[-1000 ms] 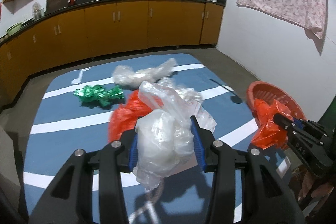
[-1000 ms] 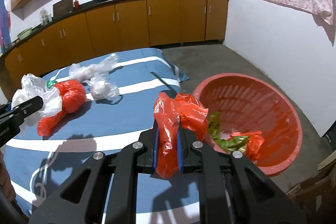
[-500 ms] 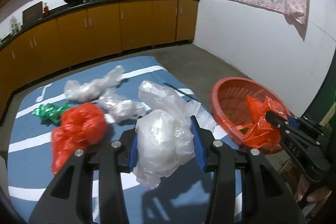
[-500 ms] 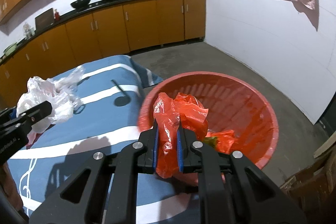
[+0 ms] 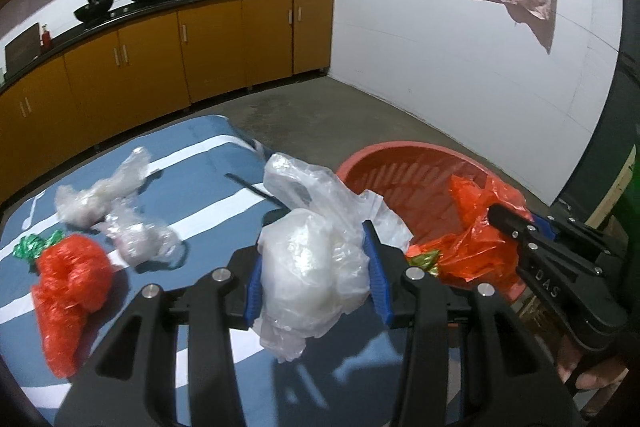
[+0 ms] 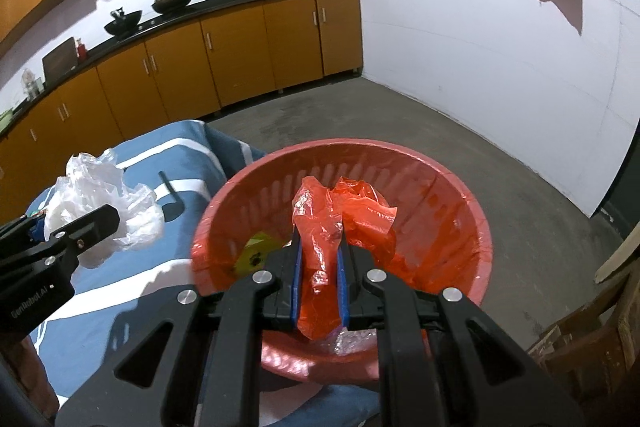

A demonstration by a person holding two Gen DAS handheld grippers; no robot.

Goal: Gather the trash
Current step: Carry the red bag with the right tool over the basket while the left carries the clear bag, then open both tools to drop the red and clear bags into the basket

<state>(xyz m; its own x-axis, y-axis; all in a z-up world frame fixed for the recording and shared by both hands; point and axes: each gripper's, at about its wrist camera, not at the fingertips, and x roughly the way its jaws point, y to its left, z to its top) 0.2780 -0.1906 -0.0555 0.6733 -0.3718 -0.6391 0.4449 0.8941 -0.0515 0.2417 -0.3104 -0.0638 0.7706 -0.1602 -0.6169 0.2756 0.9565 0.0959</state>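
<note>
A red bag (image 6: 320, 259) is being gripped tightly in the jaws of the right gripper (image 6: 319, 281). It is being held right over the red basket (image 6: 460, 211), where a second ago it was being carried above the blue cloth (image 6: 132, 291). So this bag is likely ready to be dropped in. Some trash is already lying in the basket: a green wrapper (image 6: 256, 253) and more red plastic.

A white bag (image 5: 312, 267) is being squeezed between the jaws of the left gripper (image 5: 316, 279). It has been brought closer to the basket too, but it is being held above the cloth, just beside the rim, so it probably has to be moved a little more.

More trash is being left on the cloth for now: a second red bag (image 5: 68, 291), a green foil piece (image 5: 32, 247) touching it, and two clear bags (image 5: 104, 187) near each other. These will most likely have to be picked up later.
</note>
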